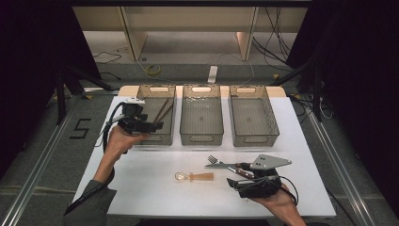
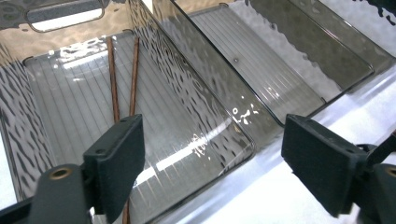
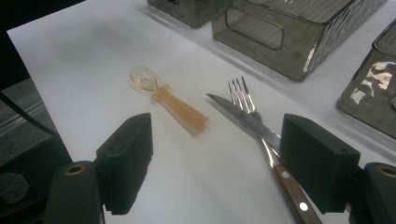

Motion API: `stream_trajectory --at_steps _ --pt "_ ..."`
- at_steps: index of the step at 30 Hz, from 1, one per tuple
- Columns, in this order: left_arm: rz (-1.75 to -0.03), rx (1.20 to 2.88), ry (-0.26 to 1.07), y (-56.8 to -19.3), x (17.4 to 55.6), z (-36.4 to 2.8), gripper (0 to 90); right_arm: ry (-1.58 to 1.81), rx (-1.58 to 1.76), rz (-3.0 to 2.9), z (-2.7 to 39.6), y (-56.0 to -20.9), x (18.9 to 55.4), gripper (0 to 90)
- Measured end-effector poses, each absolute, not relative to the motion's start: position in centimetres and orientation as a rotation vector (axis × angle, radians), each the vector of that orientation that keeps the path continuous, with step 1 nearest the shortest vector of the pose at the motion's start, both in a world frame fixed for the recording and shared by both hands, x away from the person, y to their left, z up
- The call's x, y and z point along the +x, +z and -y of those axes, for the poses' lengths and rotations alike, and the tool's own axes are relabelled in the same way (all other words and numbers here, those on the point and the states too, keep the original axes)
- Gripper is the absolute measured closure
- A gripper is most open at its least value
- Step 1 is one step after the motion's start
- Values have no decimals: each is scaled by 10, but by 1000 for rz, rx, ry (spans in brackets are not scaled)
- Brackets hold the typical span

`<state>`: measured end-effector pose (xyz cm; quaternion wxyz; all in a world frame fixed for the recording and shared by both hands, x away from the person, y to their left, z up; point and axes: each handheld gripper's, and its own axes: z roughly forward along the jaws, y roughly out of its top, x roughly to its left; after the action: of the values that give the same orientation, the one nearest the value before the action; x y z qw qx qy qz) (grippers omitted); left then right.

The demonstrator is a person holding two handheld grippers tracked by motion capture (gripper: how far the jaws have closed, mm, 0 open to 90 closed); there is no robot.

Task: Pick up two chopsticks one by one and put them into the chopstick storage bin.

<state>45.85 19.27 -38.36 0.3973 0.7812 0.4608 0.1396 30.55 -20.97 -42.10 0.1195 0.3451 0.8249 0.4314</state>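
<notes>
The work in hand looks like sorting cutlery into three smoky plastic bins lined up along the far edge of the table (image 1: 141,188). By my reading one part is done: the pair of chopsticks (image 2: 122,70) lies flat on the floor of the left bin (image 1: 141,89), nearest the far left corner. The middle bin (image 1: 201,88) and right bin (image 1: 246,89) have nothing in them. Left to sort, near the front edge: a clear spoon (image 3: 175,102) with an amber handle, and to its right a fork (image 3: 243,93) and a wood-handled knife (image 3: 252,126), crossed and touching.

The left gripper (image 2: 212,154) hovers at the left bin's front rim, jaws wide apart and holding nothing; the chopsticks lie below and beyond its left jaw. The right gripper (image 3: 217,163) is low over the front right of the table, jaws also spread and empty, the knife's blade running in toward its right jaw, the spoon ahead toward its left
</notes>
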Motion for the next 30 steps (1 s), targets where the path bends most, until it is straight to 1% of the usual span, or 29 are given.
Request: stream_trajectory --at_steps 9,16,30 --pt "-1122 2019 366 -382 439 -191 187 1288 1016 -2388 216 -418 305 266" --pt "-1039 2103 354 -383 430 -173 175 1287 1031 -2380 218 -419 305 266" --pt "-913 2176 318 -383 411 -141 165 1319 1034 -2350 223 -419 304 264"
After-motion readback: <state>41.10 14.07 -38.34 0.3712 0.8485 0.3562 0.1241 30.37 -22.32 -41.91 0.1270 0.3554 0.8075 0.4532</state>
